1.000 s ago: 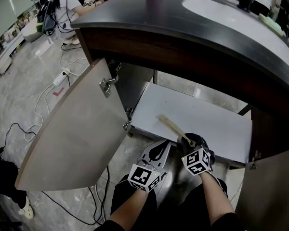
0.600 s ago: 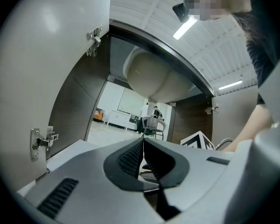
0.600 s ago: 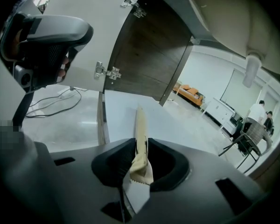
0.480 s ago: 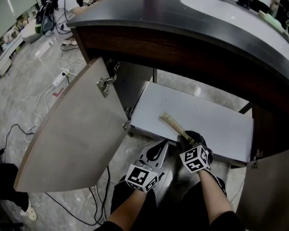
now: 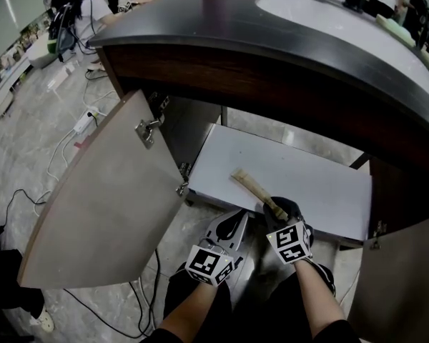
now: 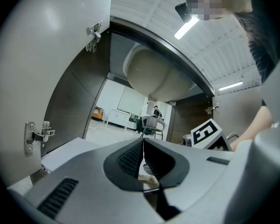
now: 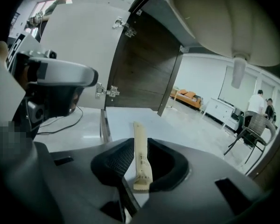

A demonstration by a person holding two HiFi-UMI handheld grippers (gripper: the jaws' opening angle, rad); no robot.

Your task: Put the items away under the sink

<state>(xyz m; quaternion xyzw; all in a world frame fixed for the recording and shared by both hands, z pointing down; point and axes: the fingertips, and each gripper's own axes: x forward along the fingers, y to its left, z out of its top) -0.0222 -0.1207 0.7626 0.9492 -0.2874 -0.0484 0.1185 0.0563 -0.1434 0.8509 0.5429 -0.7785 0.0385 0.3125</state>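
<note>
A slim beige packet (image 5: 254,188) lies slantwise on the white cabinet floor (image 5: 307,177) under the sink. Its near end reaches in between the jaws of my right gripper (image 5: 279,209) at the floor's front edge. In the right gripper view the packet (image 7: 141,157) sits loosely between the pads, and my right gripper (image 7: 140,141) stands open; its jaws have just been opening. Just left of it my left gripper (image 5: 236,221) hovers in front of the cabinet. In its own view the left gripper (image 6: 143,143) is shut with nothing in it.
The left cabinet door (image 5: 107,191) swings wide open, and the right door (image 5: 400,284) is open too. A dark countertop (image 5: 272,41) with the sink basin (image 5: 314,9) overhangs the cabinet. The drain pipe (image 7: 238,76) hangs inside. Cables (image 5: 64,148) trail across the floor at left.
My right gripper has lifted slightly over the packet's near end, and the packet stays on the cabinet floor. The left gripper has not moved.
</note>
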